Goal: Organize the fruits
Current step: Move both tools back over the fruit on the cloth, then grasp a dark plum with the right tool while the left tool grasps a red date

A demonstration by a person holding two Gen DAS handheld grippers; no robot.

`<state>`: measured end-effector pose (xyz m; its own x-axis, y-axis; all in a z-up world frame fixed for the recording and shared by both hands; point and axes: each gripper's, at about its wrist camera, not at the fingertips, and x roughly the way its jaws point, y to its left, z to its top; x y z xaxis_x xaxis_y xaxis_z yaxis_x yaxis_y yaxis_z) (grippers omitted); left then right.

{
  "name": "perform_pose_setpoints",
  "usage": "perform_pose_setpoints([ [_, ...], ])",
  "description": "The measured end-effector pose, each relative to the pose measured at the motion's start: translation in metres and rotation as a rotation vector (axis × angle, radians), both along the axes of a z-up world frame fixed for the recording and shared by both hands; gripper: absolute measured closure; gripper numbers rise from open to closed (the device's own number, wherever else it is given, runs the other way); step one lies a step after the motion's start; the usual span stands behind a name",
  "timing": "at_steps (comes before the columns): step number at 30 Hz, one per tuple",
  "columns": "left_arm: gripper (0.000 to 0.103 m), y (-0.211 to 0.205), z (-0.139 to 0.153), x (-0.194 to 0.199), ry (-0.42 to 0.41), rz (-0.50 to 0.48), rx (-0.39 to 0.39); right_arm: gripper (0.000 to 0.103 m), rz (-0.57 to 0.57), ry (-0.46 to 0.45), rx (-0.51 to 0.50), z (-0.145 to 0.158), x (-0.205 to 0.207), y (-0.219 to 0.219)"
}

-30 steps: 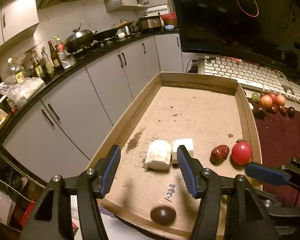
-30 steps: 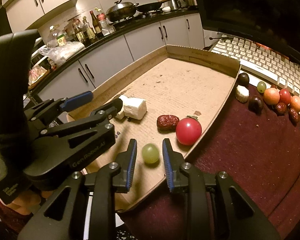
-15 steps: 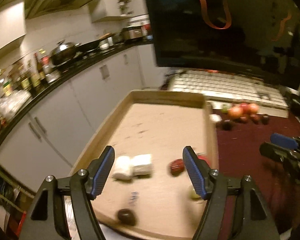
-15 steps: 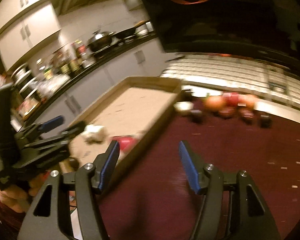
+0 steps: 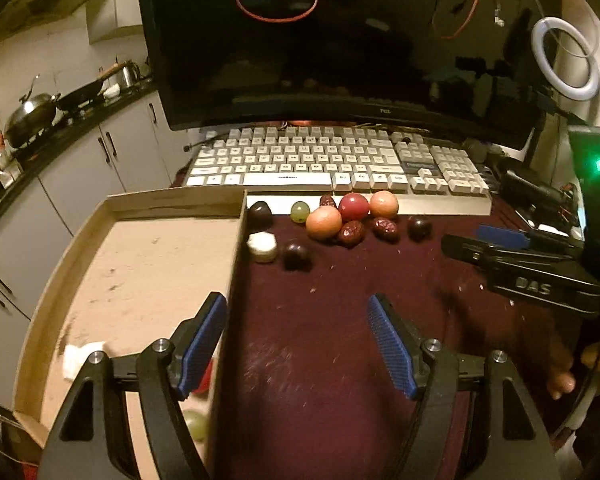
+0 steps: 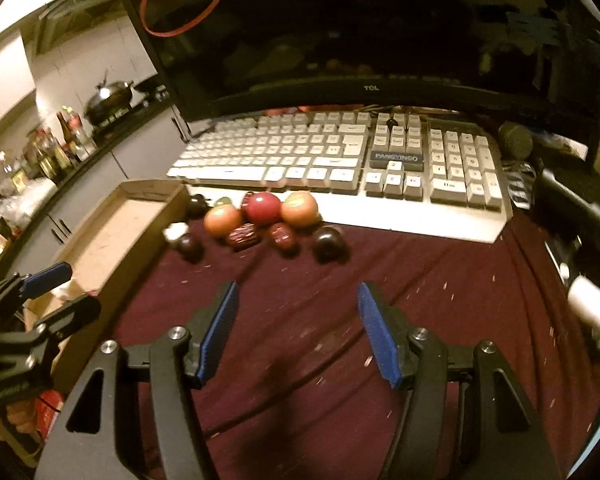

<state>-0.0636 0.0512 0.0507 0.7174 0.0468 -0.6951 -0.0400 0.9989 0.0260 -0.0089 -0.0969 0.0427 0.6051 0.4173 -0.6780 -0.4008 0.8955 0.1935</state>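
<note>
**Inspector A:** Fruits (image 5: 342, 216) lie in a loose cluster on the maroon cloth of the desk (image 5: 320, 340), just in front of the keyboard (image 5: 332, 164) and right of the cardboard tray (image 5: 148, 272). We count two orange fruits, a red one, a green grape (image 5: 300, 212), several wrinkled dates and some dark round pieces. A few items are already in the tray: a white piece near its close left corner, and a red and a green fruit partly hidden behind the left hand-held gripper (image 5: 300, 344).

**Inspector B:** We find both tools released. The left one's jaws stand apart over the tray wall and the cloth, with nothing between them. The right hand-held gripper (image 6: 298, 328) is likewise spread over bare cloth, short of the pile, and holds nothing.

**Inspector A:** Our first concern is the crowding. The dates touch the orange and red fruits, so a jaw coming down on one piece would likely nudge its neighbours, and round fruit on cloth rolls readily, possibly under the keyboard edge.

**Inspector B:** We also flag the tray wall. The left tool's inner finger sits right at it; a careless sweep could catch the cardboard and shift the tray, scattering what is inside.

**Inspector A:** Soft fruit is a further risk. We judge the grape and dates could be bruised or squirted out by a hard or off-centre squeeze.

**Inspector B:** Finally, both tools work close together in dim, blurred conditions; we consider a collision between them plausible if both reach for the pile at once.
</note>
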Motion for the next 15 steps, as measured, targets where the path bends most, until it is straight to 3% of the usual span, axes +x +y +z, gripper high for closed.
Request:
perform_pose_setpoints([
  [3,0.034,-0.004,-0.003,0.013,0.012,-0.001,-0.014,0.041,-0.018,0.024,-0.043,-0.006,0.025,0.004],
  [4,0.044,-0.007,-0.005,0.018,0.016,-0.011,-0.011,0.048,-0.021,0.040,-0.055,-0.008,0.034,0.007],
  [7,0.061,-0.012,-0.012,0.029,0.051,-0.035,-0.020,0.061,-0.024,0.065,-0.069,-0.016,0.052,0.012],
  [9,0.062,-0.015,-0.016,0.036,0.065,-0.045,-0.028,0.068,-0.027,0.077,-0.078,-0.021,0.061,0.014],
  [15,0.062,-0.028,-0.020,0.053,0.095,-0.067,-0.047,0.068,0.039,0.086,-0.067,-0.032,0.067,0.024],
])
